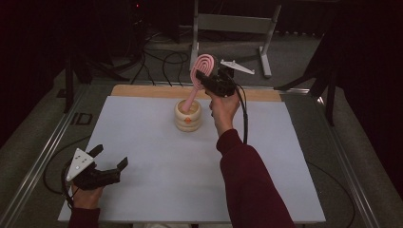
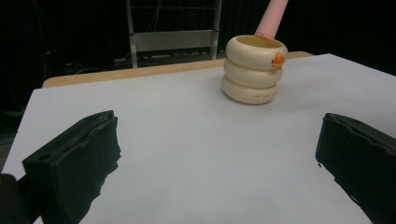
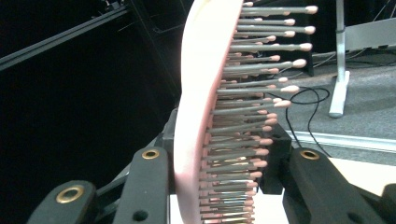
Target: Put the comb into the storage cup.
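High view: right tongs (image 1: 209,78) are clamping the pink hairbrush (image 1: 202,69) by its head, handle dipping into the cream holder (image 1: 188,115), likely for standing it upright; left tongs (image 1: 110,164) are resting released on the worktop (image 1: 157,156).

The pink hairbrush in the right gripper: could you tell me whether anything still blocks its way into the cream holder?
Nothing visible does. The right gripper is clamped on the head of the pink hairbrush, and the handle's lower end already sits inside the open mouth of the cream holder. The left gripper is open, well apart near the table's front left.
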